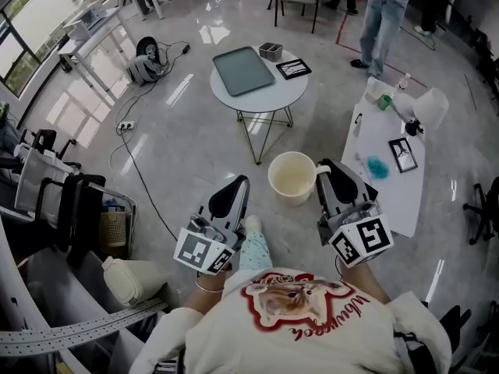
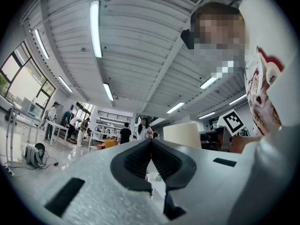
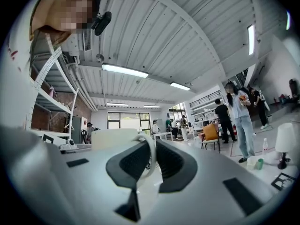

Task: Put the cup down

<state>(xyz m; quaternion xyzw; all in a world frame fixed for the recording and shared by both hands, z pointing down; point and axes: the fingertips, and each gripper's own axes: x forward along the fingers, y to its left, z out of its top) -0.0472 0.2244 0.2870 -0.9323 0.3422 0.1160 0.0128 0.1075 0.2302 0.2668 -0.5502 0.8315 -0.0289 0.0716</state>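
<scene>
— What does the head view show that the gripper views don't?
— The cup's open mouth, a round rim seen from above with the glossy floor far below. The cup hangs in the air between the left gripper and the right gripper, short of the round white counter that carries a grey-green tray.
— And the right gripper view?
— The grip itself. The right gripper is clamped on the cup's handle. The thin white loop runs between the dark ribbed pads, and the cup's body sits just left of them.
— The left gripper?
— Its own view shows the jaws together at the tips with nothing between them. The cup's side shows beyond them, to the right.
— How does the cup stand?
— Upright, with its long axis vertical, mouth up and handle turned toward the right gripper.
— Material?
— Smooth, plain cream, a slightly tapered cylinder. I can't tell whether it is ceramic or plastic. The jaw shells are speckled grey.
</scene>
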